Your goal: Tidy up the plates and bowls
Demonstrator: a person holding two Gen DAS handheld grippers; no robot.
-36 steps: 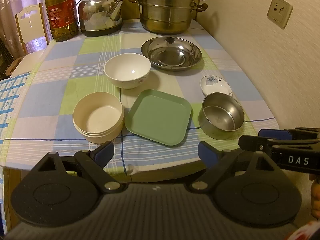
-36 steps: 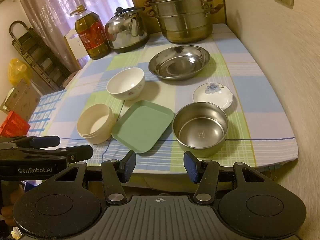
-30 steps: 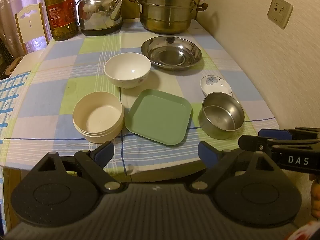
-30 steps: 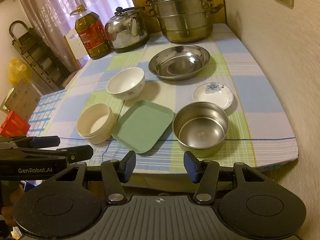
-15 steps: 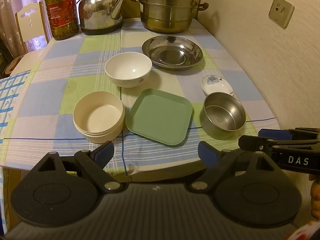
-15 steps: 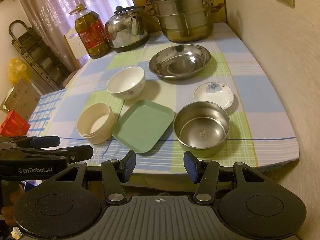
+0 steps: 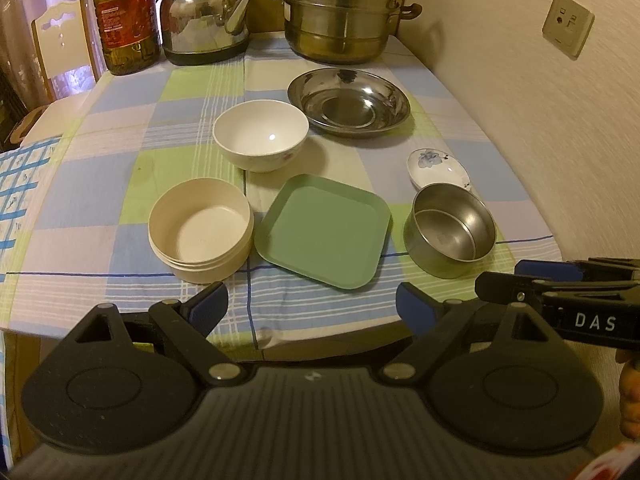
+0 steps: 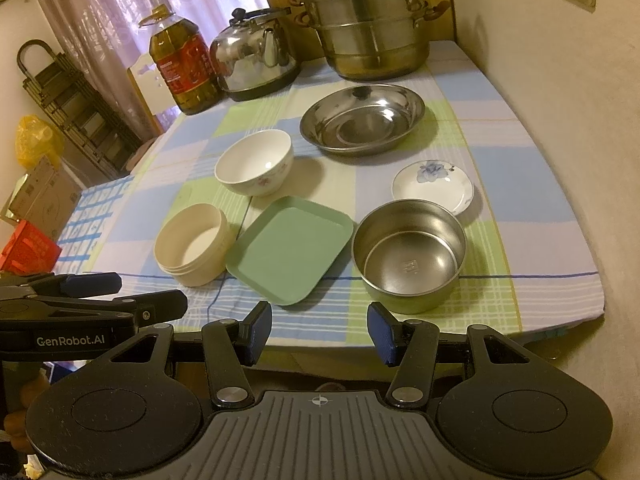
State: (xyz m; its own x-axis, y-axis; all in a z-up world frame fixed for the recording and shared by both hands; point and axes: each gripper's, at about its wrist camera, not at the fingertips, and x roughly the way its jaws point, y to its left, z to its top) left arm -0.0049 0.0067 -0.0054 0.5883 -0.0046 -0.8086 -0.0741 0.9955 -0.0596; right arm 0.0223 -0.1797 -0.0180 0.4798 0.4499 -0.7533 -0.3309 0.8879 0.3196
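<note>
Checked tablecloth (image 7: 120, 240), tongs (image 8: 318, 330) open, off near edge

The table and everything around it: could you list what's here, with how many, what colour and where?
cream round container: 1, cream, front left
green square plate: 1, green, front centre
steel bowl: 1, silver, front right
small flowered dish: 1, white and blue, behind steel bowl
white bowl: 1, white, middle
steel basin: 1, silver, behind white bowl
steamer pot: 1, steel, back right
kettle: 1, steel, back
oil bottle: 1, amber, back left
left gripper: black, blue fingers, open
right gripper: same, open
</note>
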